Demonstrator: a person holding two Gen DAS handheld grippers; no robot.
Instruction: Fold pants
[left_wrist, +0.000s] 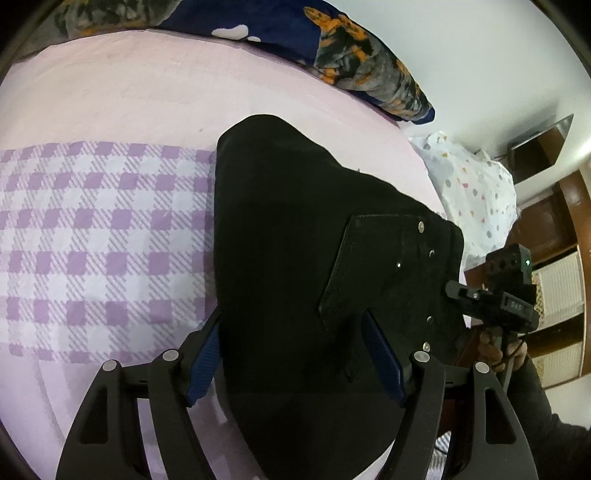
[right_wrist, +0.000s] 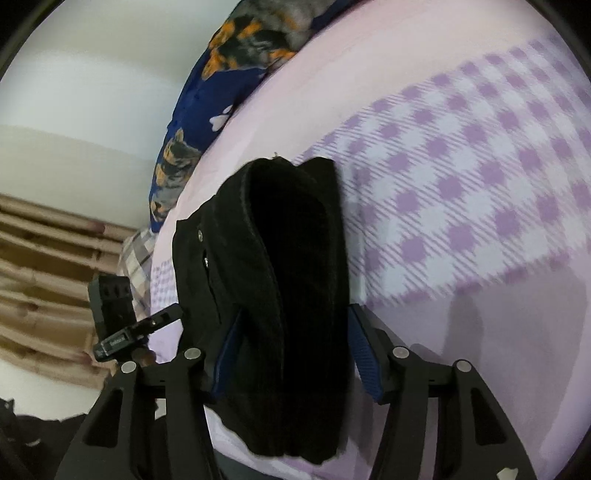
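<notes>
- left gripper (left_wrist: 291, 350): jaws spread wide, the black pants (left_wrist: 295, 229) lying between its blue pads (left_wrist: 382, 360); whether the pads press the cloth I cannot tell
- right gripper (right_wrist: 295, 354): jaws astride the folded bundle; grip also unclear
- pants: folded, on the pink bed sheet (left_wrist: 129, 92) beside its purple checked band (left_wrist: 92, 240); patterned blanket (left_wrist: 351, 48) beyond

The pants (left_wrist: 295, 229) are plain black with a few tiny silver rivets, lying on a pale pink sheet (left_wrist: 129, 92) that has a lilac-and-white gingham band (left_wrist: 92, 236) across it. Blanket (left_wrist: 332, 40) is navy with white paw prints plus orange-and-grey animal prints. Both grippers are black with blue pads (left_wrist: 382, 358).
</notes>
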